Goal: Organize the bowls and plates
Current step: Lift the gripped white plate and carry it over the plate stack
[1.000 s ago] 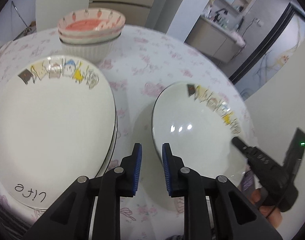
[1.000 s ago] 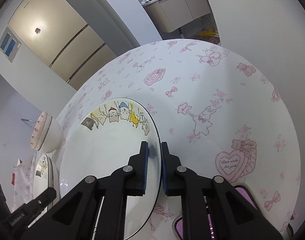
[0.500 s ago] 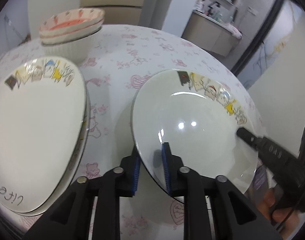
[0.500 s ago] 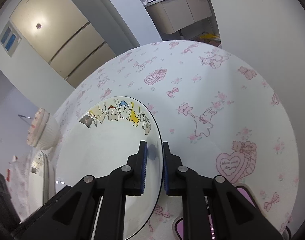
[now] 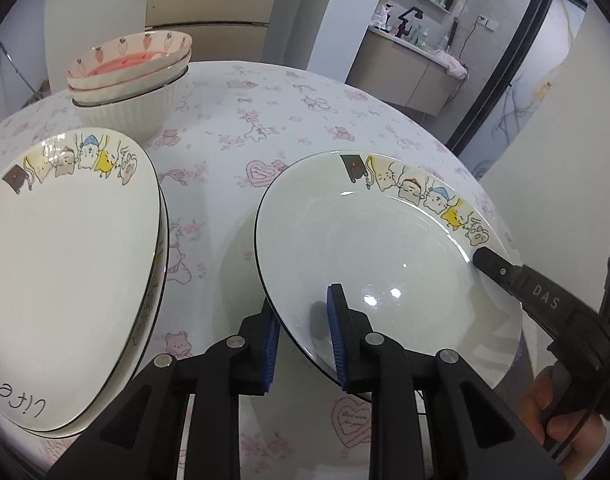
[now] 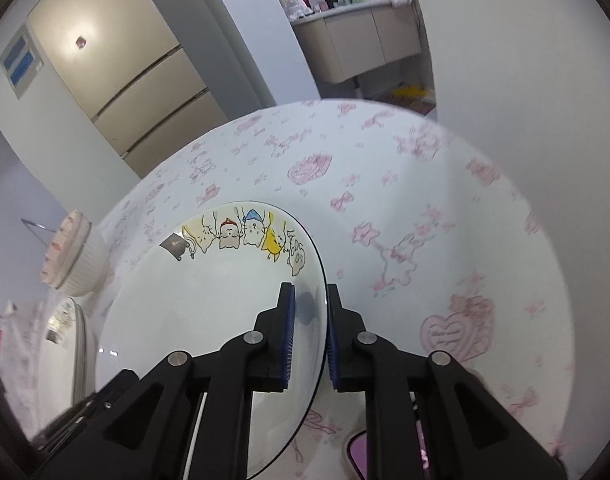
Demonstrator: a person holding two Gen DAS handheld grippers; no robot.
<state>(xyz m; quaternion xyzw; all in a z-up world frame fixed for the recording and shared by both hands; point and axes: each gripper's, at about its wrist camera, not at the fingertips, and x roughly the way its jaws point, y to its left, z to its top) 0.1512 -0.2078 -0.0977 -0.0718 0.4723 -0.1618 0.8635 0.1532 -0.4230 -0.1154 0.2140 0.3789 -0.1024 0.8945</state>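
Observation:
A white plate (image 5: 385,248) with cartoon cats along its rim hangs tilted just above the table. My right gripper (image 6: 309,288) is shut on the right rim of the plate (image 6: 209,304); one of its fingers (image 5: 501,270) shows in the left wrist view. My left gripper (image 5: 303,304) straddles the plate's left rim, one pad under it and one over it, with the jaws apart and no firm pinch visible. A stack of matching plates (image 5: 73,264) lies to the left. Stacked strawberry-pattern bowls (image 5: 129,76) sit on a ribbed white bowl behind them.
The round table (image 5: 265,120) has a white cloth with pink prints. A hand (image 5: 553,400) holds the right gripper at the lower right. The plate stack (image 6: 71,332) and bowls (image 6: 73,256) show at the left of the right wrist view. A wall stands close on the right.
My left gripper has moved right from the gap between the plates onto the held plate's left rim. The right gripper kept its grip, rolling a little.

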